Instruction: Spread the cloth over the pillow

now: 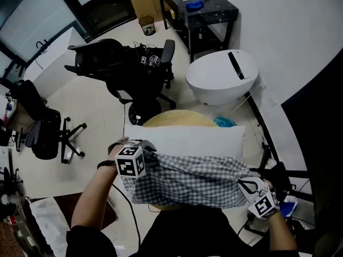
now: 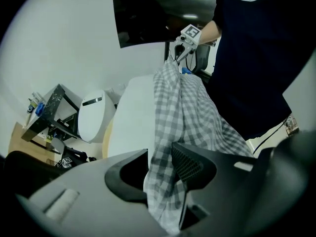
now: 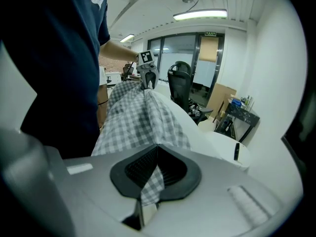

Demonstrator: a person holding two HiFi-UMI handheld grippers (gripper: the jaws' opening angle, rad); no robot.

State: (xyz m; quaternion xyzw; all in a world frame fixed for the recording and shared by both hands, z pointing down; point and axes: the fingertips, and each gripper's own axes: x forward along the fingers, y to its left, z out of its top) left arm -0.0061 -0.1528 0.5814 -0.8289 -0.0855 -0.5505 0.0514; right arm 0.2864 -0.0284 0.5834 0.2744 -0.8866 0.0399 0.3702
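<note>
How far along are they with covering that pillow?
Done: the grey checked cloth is stretched across the near side of the white pillow. In hand: the right tool clamps one end; the left tool has its jaws apart, cloth between them. Left: the pillow's far strip is bare.

Round table (image 1: 172,119) with a yellowish top, seen from above; only its far arc shows. Directly on the table lies a white pillow (image 1: 187,141), set crosswise and overhanging the top to left and right. A grey-checked cloth (image 1: 187,178) covers the pillow's near side and hides the table's near part. A teal object (image 1: 224,122) sits at the table's far right edge; whether it rests on the top cannot be told. The table stands on a pale floor (image 1: 91,98). Also on the floor, beyond the table: a black office chair (image 1: 123,63) to the far left, a white rounded unit (image 1: 221,76) to the far right, and a black desk (image 1: 198,9) farther back.
</note>
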